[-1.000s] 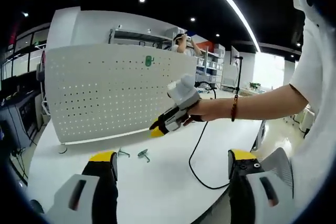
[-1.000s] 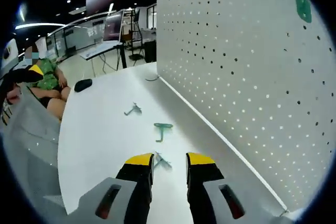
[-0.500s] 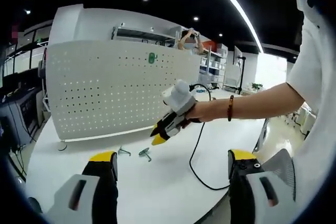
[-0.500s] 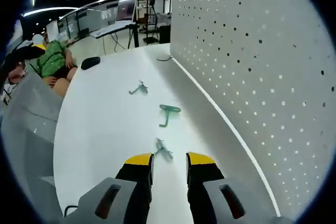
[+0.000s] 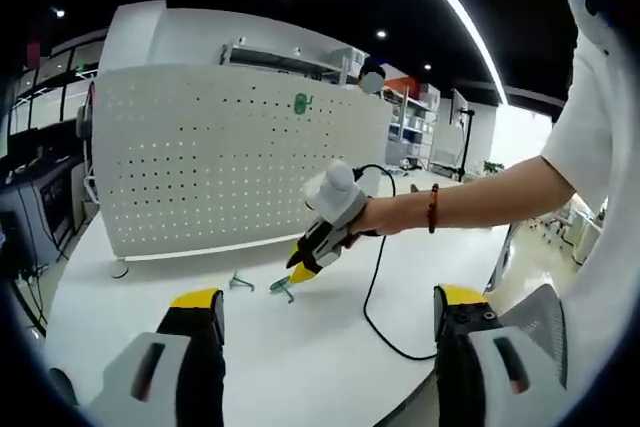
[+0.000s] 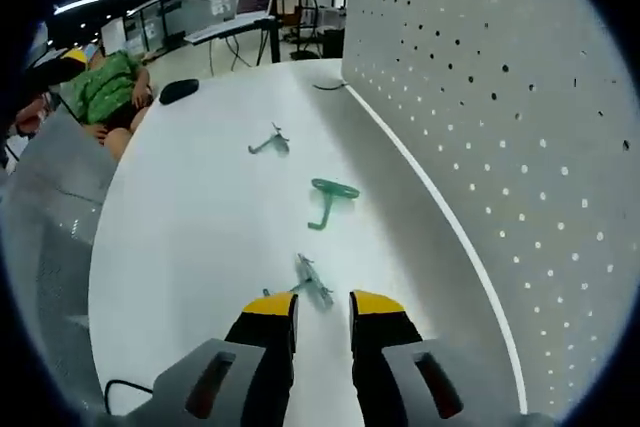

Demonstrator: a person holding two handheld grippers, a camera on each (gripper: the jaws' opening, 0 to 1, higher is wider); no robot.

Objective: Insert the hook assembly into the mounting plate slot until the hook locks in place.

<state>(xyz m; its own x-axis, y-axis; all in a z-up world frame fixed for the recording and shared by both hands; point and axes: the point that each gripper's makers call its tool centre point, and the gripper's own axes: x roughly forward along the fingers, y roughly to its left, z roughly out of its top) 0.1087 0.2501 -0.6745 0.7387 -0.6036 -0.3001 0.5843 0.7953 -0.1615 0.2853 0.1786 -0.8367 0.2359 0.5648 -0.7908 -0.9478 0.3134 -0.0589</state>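
Observation:
A white pegboard mounting plate (image 5: 220, 167) stands upright on the white table, with a green hook (image 5: 300, 102) hanging near its top. Its face fills the right of the right gripper view (image 6: 520, 97). Three green hook parts lie on the table: a small one (image 6: 312, 282) just ahead of my right gripper (image 6: 322, 307), a round-plate one (image 6: 330, 199) farther on, and a third (image 6: 268, 142) beyond. My right gripper stands narrowly open with nothing between its jaws. In the left gripper view it (image 5: 298, 269) hovers low over two hooks (image 5: 283, 289). My left gripper (image 5: 325, 312) is wide open and holds nothing.
A black cable (image 5: 375, 297) runs across the table to the right of the hooks. A black mouse (image 6: 180, 90) lies at the far table edge, near a seated person in green (image 6: 105, 87). Desks and shelves stand behind the pegboard.
My right gripper has come down and forward toward the table, so the nearest small hook now lies just ahead of its tips. Its jaw gap is unchanged. The left gripper has hardly moved.

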